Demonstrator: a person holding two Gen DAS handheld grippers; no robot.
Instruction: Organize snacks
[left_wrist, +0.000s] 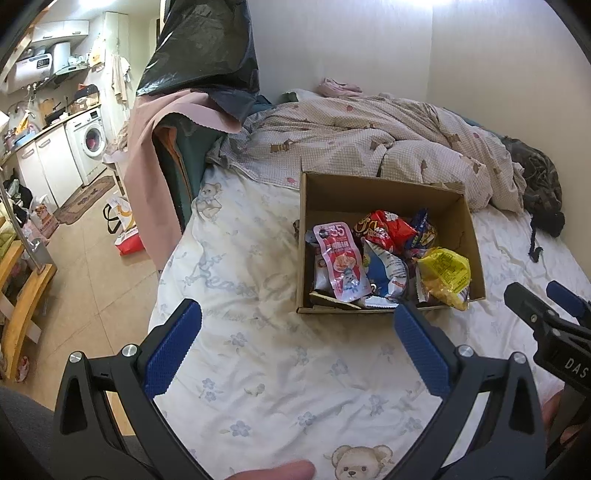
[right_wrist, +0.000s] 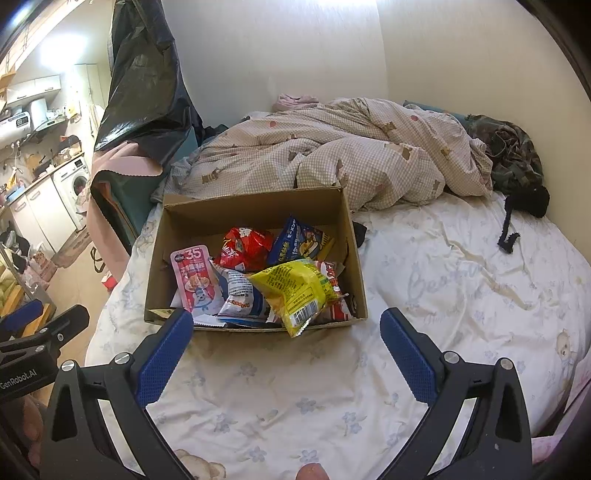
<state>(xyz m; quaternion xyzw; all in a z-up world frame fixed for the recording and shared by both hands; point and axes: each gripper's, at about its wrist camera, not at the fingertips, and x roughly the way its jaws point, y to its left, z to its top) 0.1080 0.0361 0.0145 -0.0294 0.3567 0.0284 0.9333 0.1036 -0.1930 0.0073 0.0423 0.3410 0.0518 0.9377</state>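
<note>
1. We judge the sorting close to done: every snack we see lies in the cardboard box (right_wrist: 343, 236) mid-frame, and none lies loose on the bedsheet (right_wrist: 461, 295).
2. Inside: pink pouch (right_wrist: 192, 277), red bag (right_wrist: 243, 247), blue bag (right_wrist: 303, 240), yellow packet (right_wrist: 295, 291) overhanging the near rim.
3. Left gripper (left_wrist: 297, 326) and right gripper (right_wrist: 286, 328) both gape wide, holding nothing, low in frame.

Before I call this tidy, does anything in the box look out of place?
Yes: the yellow packet lies on top of the pile and pokes out over the cardboard box's near wall. The other snacks lie jumbled inside, not lined up.
</note>
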